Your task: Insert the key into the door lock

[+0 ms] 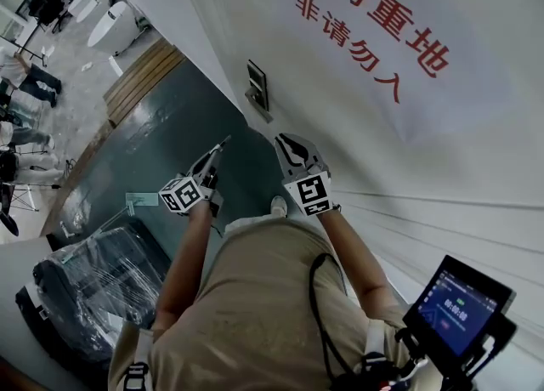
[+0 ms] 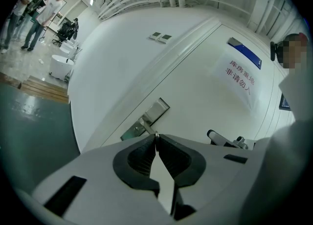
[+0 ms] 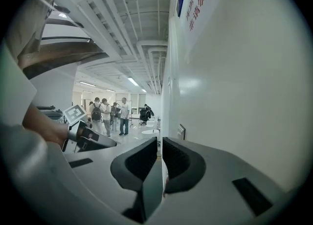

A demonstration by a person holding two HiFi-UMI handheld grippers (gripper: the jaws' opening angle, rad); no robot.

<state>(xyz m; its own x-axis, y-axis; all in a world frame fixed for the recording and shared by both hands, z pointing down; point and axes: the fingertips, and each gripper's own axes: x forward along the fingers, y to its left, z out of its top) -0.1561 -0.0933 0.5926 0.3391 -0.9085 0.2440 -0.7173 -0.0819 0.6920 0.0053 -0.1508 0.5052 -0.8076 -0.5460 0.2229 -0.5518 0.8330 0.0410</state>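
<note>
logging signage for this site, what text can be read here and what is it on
"库房重地": red, top line on the pale sheet.
"非请勿入": red, second line, same sheet.
Blue plate above the sheet: too small to read.
Screen by the person's waist: print too blurred to read.

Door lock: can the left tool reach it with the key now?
Probably yes. The left tool, shut on the key, points at the door lock, and nothing stands between them.
</note>
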